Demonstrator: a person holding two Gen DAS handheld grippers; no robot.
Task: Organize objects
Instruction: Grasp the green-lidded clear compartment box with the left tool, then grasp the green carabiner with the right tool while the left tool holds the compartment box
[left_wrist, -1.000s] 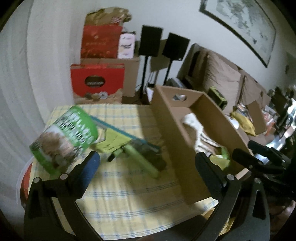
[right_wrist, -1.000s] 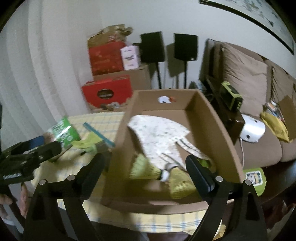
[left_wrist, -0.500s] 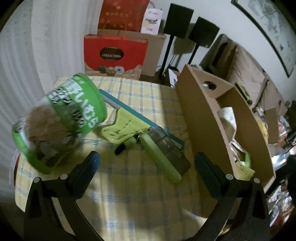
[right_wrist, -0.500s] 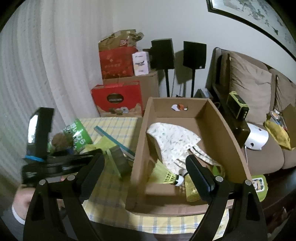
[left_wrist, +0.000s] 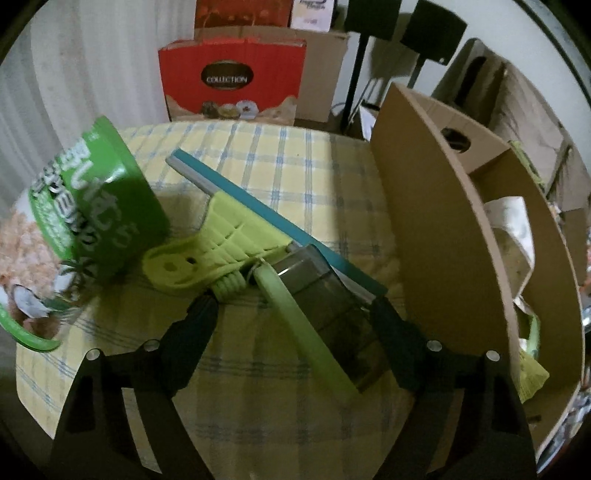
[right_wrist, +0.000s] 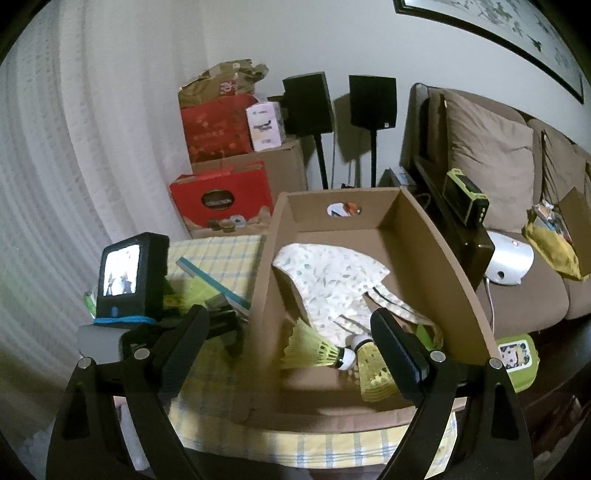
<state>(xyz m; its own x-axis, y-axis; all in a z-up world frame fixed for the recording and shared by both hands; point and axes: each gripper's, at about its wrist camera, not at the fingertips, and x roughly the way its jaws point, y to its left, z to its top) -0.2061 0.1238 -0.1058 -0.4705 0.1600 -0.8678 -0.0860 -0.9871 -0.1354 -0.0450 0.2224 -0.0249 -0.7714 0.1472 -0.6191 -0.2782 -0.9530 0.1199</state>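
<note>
A grey lint roller with a pale green handle lies on the checked tablecloth. My left gripper is open, its fingertips either side of the roller, low over the table. A lime green clip and a teal book lie just beyond it. A green snack can lies tilted at the left. The cardboard box stands to the right. In the right wrist view the box holds a patterned cloth and yellow shuttlecocks. My right gripper is open and empty above the box's near edge.
Red gift boxes and cardboard cartons stand behind the table by a white curtain. Two black speakers on stands are beyond. A brown sofa with cushions is at the right. My left gripper's camera unit shows at the left.
My left gripper has dropped and moved forward until its open fingers straddle the lint roller. My right gripper has pulled back and risen a little from the box.
</note>
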